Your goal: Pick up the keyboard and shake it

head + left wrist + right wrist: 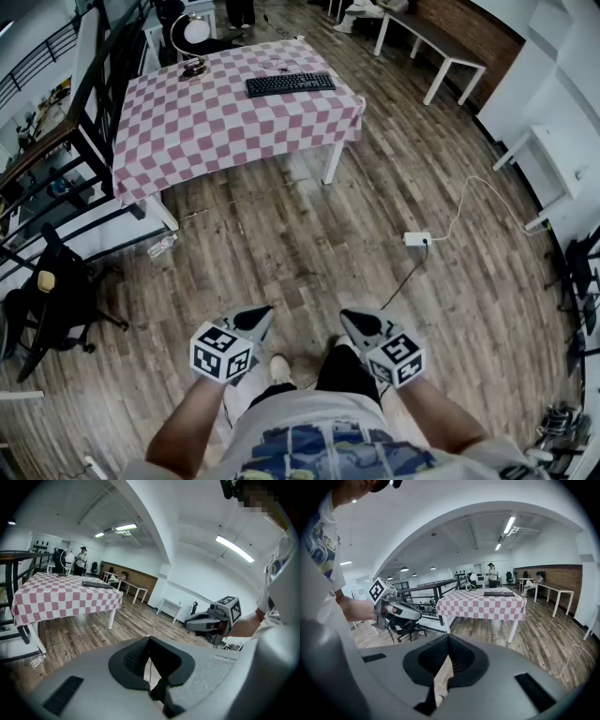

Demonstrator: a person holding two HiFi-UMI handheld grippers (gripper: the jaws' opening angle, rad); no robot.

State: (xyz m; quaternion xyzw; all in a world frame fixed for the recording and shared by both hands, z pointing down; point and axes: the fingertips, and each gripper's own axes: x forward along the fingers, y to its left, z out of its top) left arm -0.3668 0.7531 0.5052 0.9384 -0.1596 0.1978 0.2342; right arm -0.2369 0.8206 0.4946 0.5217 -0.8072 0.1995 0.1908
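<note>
Both tools sit low in front of the person's waist, side by side and a little apart, with the tips angled down toward the brown wooden plank floor (309,234).

Left tool (263,315): jaws together, nothing between them. Right tool (348,317): jaws pressed together as well, empty. This looks like a carry pose. There is nothing within reach to grip, so the jaws are closed and the arms are tucked in for walking.

The task's thing, a black flat plastic keyboard (291,84), lies flat on the table with the red-and-white checked cloth (187,131). It is far ahead of both tools and well apart from them, with open floor between. It sits toward the table's far side and lies crosswise to the tools' pointing direction. That probably suits one tool on each short end, so the lift stays level for shaking.

A white power strip (417,239) with its cable lies on the floor ahead of the right tool and off to its right. It could be a trip hazard on the way over.

My read is that the task has not started. The person has to approach the table first, and the jaws need to open before the tools reach the keyboard.
</note>
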